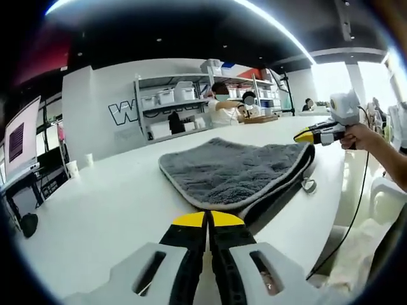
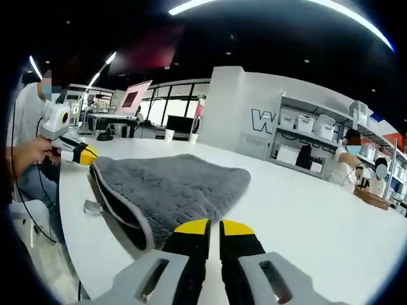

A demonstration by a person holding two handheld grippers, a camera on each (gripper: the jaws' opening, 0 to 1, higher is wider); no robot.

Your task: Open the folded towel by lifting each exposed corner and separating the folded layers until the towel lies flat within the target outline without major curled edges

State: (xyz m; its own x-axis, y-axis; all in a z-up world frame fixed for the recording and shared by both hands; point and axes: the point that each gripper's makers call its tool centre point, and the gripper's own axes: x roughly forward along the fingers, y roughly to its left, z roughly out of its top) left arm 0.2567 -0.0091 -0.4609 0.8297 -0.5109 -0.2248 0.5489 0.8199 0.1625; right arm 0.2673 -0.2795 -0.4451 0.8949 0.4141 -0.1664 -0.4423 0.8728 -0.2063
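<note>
A grey folded towel [image 1: 232, 168] with a dark trimmed edge lies on the white table [image 1: 108, 210]. In the left gripper view my left gripper [image 1: 208, 219] sits at the towel's near corner, yellow tips pressed together, nothing visible between them. My right gripper [image 1: 306, 136], held by a hand [image 1: 362, 135], reaches the towel's far right corner. In the right gripper view the towel [image 2: 172, 187] spreads ahead. My right gripper [image 2: 213, 227] is beside its near corner, jaws almost touching. The left gripper [image 2: 81, 153] meets the far left corner.
A small metal piece [image 1: 308, 185] lies by the towel's edge near the table rim [image 2: 92, 205]. Shelves with white bins [image 1: 168, 105] and people stand behind the table. Paper cups [image 1: 72, 168] and a monitor [image 1: 19, 136] are at the left.
</note>
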